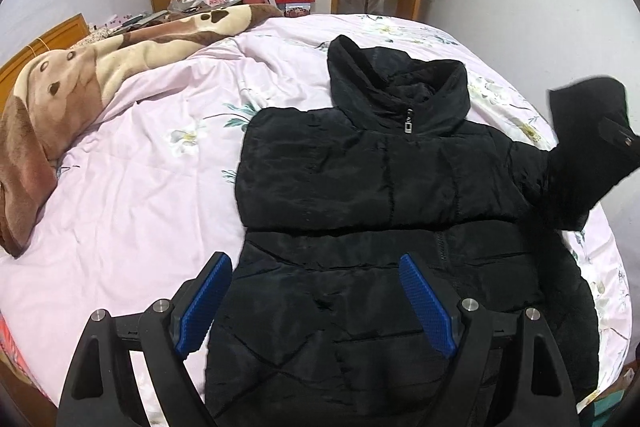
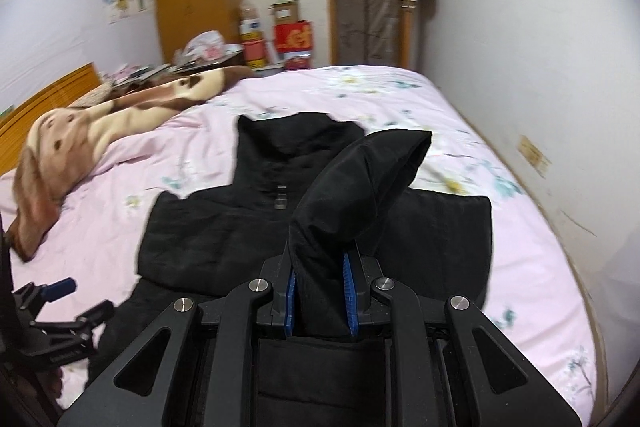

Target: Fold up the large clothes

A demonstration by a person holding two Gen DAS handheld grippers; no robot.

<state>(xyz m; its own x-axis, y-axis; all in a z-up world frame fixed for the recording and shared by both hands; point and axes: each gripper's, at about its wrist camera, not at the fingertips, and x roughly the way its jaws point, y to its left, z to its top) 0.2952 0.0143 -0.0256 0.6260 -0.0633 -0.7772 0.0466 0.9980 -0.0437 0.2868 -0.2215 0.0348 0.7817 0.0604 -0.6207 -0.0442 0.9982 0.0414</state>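
Hovering low over black puffer jacket [image 1: 380, 187] hem, left gripper [image 1: 316, 303] fingers spread wide; right gripper [image 2: 319, 301] clamps raised sleeve [image 2: 356, 187], cuff opening hidden.

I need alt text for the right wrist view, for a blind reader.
The right tongs are shut on a raised sleeve of a black jacket spread on a pink floral bed. The left tongs show at the left edge.

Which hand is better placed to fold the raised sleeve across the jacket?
Right. Its tongs are shut on the sleeve, already lifted above the jacket, so it probably only has to carry it inward. The left tongs are open and empty over the hem.
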